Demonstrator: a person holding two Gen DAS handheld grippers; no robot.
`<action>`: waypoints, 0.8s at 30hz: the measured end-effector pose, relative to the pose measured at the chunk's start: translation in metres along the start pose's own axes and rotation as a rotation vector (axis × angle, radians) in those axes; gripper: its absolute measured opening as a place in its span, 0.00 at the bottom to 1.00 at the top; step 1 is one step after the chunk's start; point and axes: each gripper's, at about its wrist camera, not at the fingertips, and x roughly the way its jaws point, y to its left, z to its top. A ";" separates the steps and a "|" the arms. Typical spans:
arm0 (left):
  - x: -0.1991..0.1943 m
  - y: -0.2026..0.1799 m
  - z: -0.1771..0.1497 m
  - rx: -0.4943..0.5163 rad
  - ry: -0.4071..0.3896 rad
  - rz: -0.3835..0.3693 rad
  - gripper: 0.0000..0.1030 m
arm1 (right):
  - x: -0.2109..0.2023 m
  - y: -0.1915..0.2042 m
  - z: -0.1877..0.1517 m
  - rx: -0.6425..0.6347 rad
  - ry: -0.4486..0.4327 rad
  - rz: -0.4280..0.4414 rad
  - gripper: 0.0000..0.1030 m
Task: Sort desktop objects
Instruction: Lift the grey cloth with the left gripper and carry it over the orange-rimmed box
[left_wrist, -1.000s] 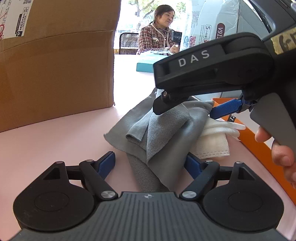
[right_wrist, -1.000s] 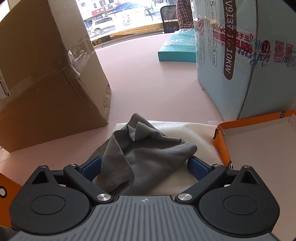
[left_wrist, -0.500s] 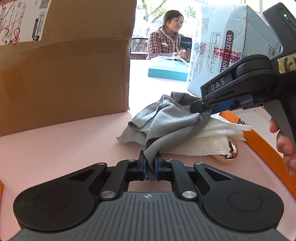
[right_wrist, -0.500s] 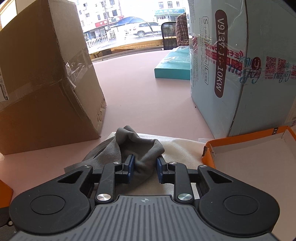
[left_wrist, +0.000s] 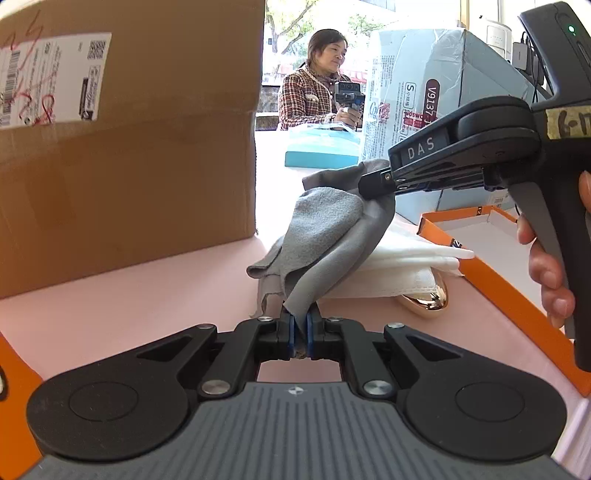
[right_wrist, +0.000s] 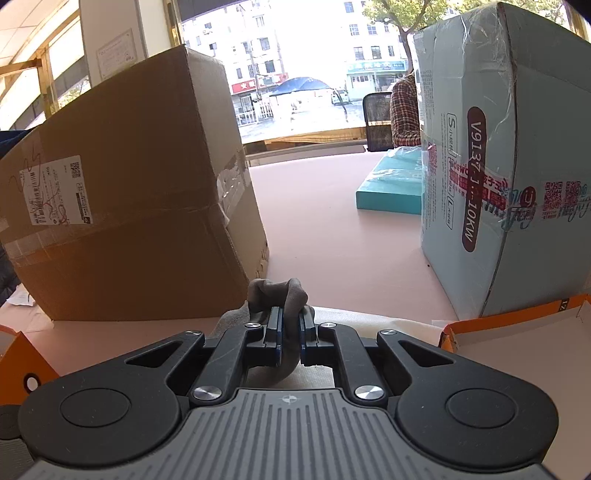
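Both pairs of jaws are closed on the same grey cloth (left_wrist: 332, 236). My left gripper (left_wrist: 299, 334) pinches a lower corner of it between the blue pads, with only a thin fold of fabric separating them. My right gripper (right_wrist: 290, 332) clamps a thicker bunch of the cloth, so its pads stand slightly further apart; a rounded wad of fabric bulges above and below the pads. In the left wrist view the right gripper (left_wrist: 373, 184) enters from the right, and my right hand (left_wrist: 546, 273) wraps its black handle.

The cloth is soft, matte and finely napped, like microfibre. It hangs stretched between the two grip points, raised off the pink bench (left_wrist: 147, 295), with a loose flap trailing at the left.

Beneath the cloth lies a white woven textile (left_wrist: 391, 277), folded flat with stitched edges. A smooth, glossy gold oval object (left_wrist: 428, 304) rests on the bench, touching the near edge of that textile.

An orange cardboard tray (left_wrist: 495, 280) with a white interior sits to the right, just beside the textile. A large brown corrugated box (right_wrist: 129, 229) with a white shipping label and clear tape stands at the left. A pale blue carton (right_wrist: 506, 166), film-wrapped and printed, stands at the right. A flat teal box (right_wrist: 391, 192) lies further back on the bench. A person in a checked jacket (left_wrist: 314, 99) sits at the far side.
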 end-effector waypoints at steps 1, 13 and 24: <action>-0.003 0.001 0.000 -0.003 -0.006 0.011 0.05 | -0.004 0.004 0.000 -0.005 -0.008 0.009 0.08; -0.084 0.028 0.031 -0.025 -0.143 0.008 0.04 | -0.109 0.055 0.013 -0.031 -0.161 0.111 0.07; -0.210 0.123 0.006 -0.082 -0.135 0.198 0.04 | -0.151 0.228 0.012 -0.307 -0.187 0.281 0.07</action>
